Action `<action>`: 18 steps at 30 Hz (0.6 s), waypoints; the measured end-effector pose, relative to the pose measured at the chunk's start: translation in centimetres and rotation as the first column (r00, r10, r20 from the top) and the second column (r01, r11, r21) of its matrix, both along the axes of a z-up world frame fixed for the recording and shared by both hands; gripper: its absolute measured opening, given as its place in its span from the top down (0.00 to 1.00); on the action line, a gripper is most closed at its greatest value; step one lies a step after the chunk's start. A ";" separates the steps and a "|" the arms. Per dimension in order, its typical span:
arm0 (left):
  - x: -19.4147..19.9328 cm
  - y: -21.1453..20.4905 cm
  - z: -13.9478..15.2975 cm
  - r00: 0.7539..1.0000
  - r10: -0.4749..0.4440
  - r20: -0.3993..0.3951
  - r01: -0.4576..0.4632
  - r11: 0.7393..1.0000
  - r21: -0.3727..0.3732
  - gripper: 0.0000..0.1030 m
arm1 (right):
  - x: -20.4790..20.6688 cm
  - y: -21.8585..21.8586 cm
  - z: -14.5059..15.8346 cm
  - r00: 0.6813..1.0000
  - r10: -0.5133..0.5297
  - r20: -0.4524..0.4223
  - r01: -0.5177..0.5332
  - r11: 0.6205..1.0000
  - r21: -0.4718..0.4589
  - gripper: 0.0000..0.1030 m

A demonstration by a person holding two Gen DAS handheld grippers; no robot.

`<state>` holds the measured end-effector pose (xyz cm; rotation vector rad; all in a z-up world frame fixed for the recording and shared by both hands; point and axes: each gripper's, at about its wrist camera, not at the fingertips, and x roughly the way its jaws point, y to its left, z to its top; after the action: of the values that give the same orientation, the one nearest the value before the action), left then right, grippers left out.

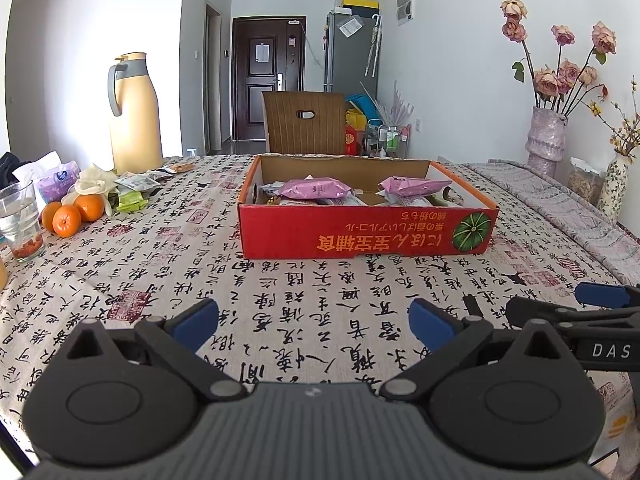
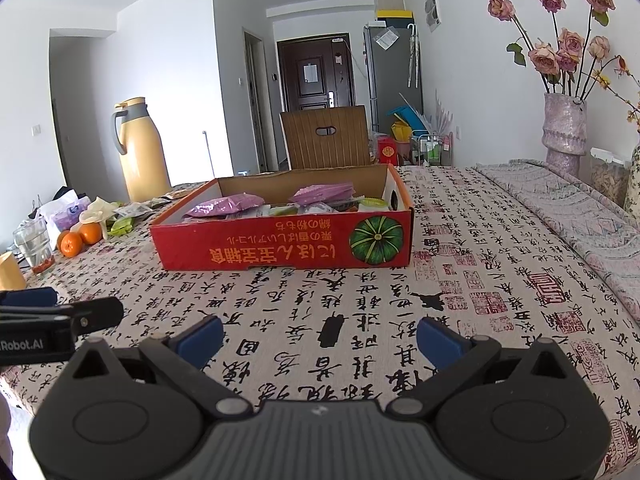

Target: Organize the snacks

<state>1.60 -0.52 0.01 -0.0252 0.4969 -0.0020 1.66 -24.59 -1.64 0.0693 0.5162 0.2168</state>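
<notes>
A red cardboard box point(image 1: 360, 236) with a pumpkin picture stands in the middle of the table; it also shows in the right wrist view point(image 2: 280, 244). It holds several snack packets, among them pink ones point(image 1: 316, 189) point(image 2: 228, 205). More loose snack packets point(image 1: 136, 188) lie at the far left of the table. My left gripper point(image 1: 314, 326) is open and empty, low over the tablecloth, in front of the box. My right gripper point(image 2: 320, 340) is open and empty, beside it on the right.
Oranges point(image 1: 72, 214), a glass point(image 1: 18, 220), a tissue pack point(image 1: 56, 180) and a yellow thermos jug point(image 1: 134, 114) stand at the left. A vase of roses point(image 1: 546, 140) stands at the right by a folded cloth point(image 2: 580, 216). A chair point(image 1: 306, 122) stands behind the table.
</notes>
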 end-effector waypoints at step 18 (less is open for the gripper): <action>0.1 0.0 0.0 1.000 0.000 -0.003 0.000 1.000 -0.001 0.00 | -0.2 0.0 -0.2 1.000 0.000 -0.002 0.000 1.000 -0.002 0.00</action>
<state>1.72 -0.48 -0.01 -0.0267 0.5000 -0.0020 1.45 -24.55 -1.84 0.0675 0.5187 0.2160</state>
